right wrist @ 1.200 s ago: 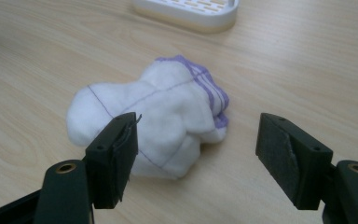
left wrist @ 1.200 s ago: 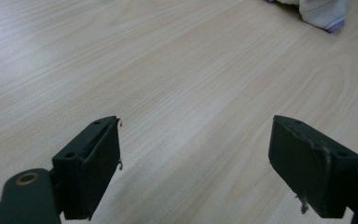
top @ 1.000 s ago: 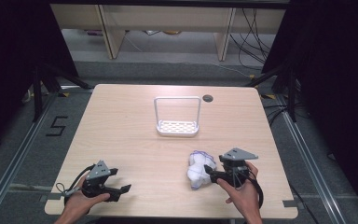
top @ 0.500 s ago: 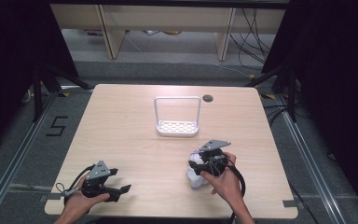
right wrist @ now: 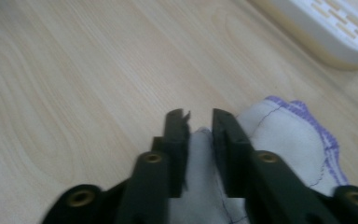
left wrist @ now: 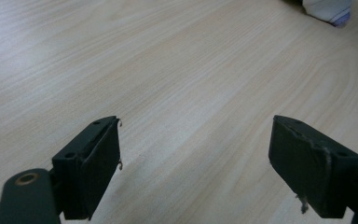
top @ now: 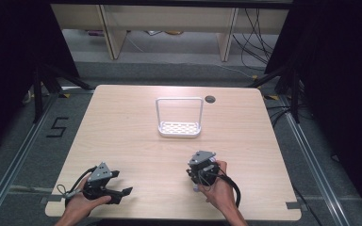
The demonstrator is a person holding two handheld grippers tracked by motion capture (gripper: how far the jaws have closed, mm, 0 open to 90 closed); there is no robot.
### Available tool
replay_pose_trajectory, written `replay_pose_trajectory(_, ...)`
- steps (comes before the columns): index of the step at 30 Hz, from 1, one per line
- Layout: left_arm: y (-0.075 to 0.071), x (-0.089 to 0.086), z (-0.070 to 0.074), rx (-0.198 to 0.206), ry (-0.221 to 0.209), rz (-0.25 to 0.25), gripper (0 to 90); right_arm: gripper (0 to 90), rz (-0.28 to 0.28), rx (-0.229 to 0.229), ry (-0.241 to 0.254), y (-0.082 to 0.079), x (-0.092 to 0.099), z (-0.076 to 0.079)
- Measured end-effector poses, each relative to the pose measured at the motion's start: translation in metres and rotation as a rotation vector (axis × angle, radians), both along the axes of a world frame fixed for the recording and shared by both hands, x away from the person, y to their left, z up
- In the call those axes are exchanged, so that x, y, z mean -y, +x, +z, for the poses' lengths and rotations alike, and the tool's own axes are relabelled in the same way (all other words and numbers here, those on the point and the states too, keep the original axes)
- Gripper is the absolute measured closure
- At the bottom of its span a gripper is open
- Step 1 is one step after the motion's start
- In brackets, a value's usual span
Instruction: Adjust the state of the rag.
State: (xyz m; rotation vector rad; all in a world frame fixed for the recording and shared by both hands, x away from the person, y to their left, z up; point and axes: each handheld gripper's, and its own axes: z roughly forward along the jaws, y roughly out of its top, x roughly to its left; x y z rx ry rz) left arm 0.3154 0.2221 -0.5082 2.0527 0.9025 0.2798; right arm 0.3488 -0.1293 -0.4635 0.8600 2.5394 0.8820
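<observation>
A white cloth with purple stitching (right wrist: 289,135) lies bunched on the wooden table (top: 136,141). My right gripper (right wrist: 199,116) presses down on it, and its jaws stand nearly together with a fold of the cloth pinched between them. From the high view the right gripper (top: 201,170) and the hand cover the cloth. My left gripper (top: 121,182) rests near the table's front left edge, open and holding nothing. In the left gripper view its jaws (left wrist: 196,135) stand wide apart over bare wood, with the cloth (left wrist: 328,8) far off at the top right.
A white wire-framed rack with a slotted base (top: 180,127) stands at the table's middle, beyond the right gripper; its edge (right wrist: 326,32) is close ahead in the right gripper view. A round cable hole (top: 210,99) sits near the back edge. Dark floor and rails surround the table.
My right gripper has swung left and over the cloth, then shut on a fold of it; the cloth is now covered in the high view. The left gripper has stayed put.
</observation>
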Motion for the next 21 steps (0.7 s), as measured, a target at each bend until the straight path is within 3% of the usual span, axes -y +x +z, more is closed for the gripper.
replay_pose_trajectory(3, 0.000, 0.000, 0.000, 0.000, 0.000, -0.001, 15.8, 83.9, -0.010, 0.005, 0.029, -0.003, 0.006, 0.008)
replay_pose_trajectory(4, 0.000, 0.000, 0.000, -0.001, -0.001, -0.001, 15.9, 84.7, -0.007, 0.012, 0.072, -0.007, 0.019, 0.023)
replay_pose_trajectory(6, 0.000, 0.000, 0.000, -0.001, -0.001, 0.001, 15.8, 84.7, -0.027, 0.039, 0.093, -0.011, 0.030, 0.033)
replay_pose_trajectory(9, 0.000, 0.000, 0.001, 0.002, 0.012, -0.014, 15.8, 84.6, -0.051, 0.053, 0.192, -0.015, 0.059, 0.042)
replay_pose_trajectory(10, 0.000, 0.002, 0.000, 0.003, -0.009, -0.002, 15.9, 84.7, -0.068, 0.041, 0.223, -0.015, 0.069, 0.043)
replay_pose_trajectory(13, -0.001, 0.002, 0.001, 0.004, 0.016, -0.022, 15.9, 84.7, -0.111, 0.045, 0.262, -0.016, 0.094, 0.039)
replay_pose_trajectory(15, -0.001, 0.005, 0.000, 0.005, 0.004, -0.021, 15.9, 84.5, -0.156, 0.026, 0.289, -0.019, 0.112, 0.034)
replay_pose_trajectory(18, -0.001, 0.009, 0.000, -0.002, 0.013, -0.030, 15.9, 84.1, -0.217, -0.010, 0.290, -0.023, 0.131, 0.019)
replay_pose_trajectory(20, -0.002, 0.014, 0.000, -0.001, -0.003, -0.035, 16.2, 84.1, -0.216, 0.009, 0.270, -0.022, 0.136, 0.014)
replay_pose_trajectory(21, -0.001, 0.018, 0.000, -0.008, 0.000, -0.057, 16.4, 84.1, -0.266, -0.029, 0.261, -0.023, 0.145, 0.002)
